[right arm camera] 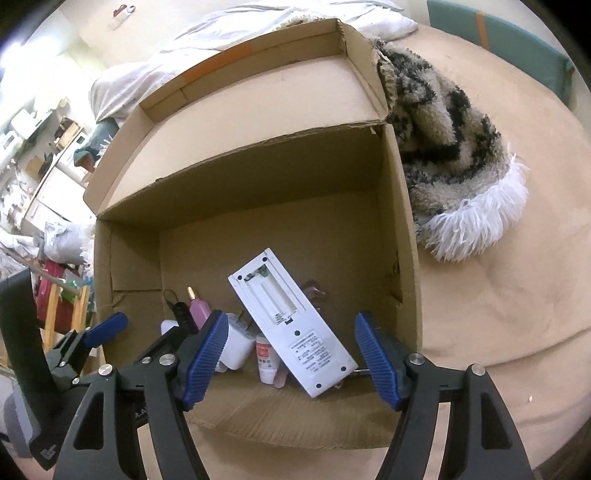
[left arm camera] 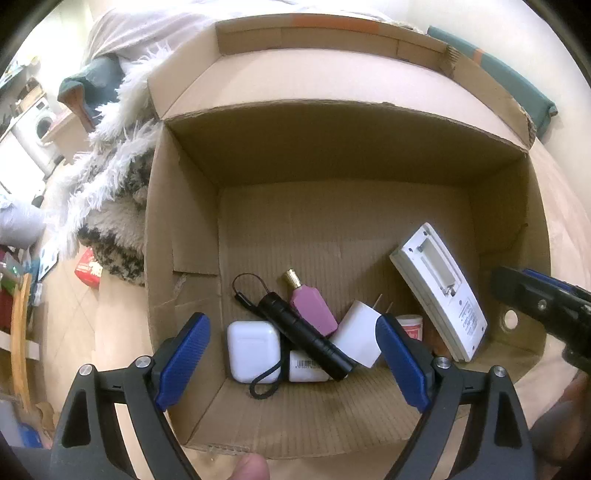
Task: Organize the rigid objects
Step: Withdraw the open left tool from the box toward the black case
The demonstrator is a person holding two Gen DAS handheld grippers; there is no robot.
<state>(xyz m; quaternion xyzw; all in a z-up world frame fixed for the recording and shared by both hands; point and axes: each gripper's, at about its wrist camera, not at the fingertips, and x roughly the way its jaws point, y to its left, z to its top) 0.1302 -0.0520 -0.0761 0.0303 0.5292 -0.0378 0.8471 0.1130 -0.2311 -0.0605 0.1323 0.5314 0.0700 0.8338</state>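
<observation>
One flashlight [left arm camera: 304, 334] lying diagonally, remote [right arm camera: 291, 328] seemingly propped.

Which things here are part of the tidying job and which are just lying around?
Part of the job:
- cardboard box
- white earbud case
- black flashlight
- pink perfume bottle
- white plug adapter
- white device with open battery bay
- small red-labelled bottle
- left tongs, right tongs, both open

Lying about:
- shaggy patterned rug
- white bedding
- red packet
</observation>
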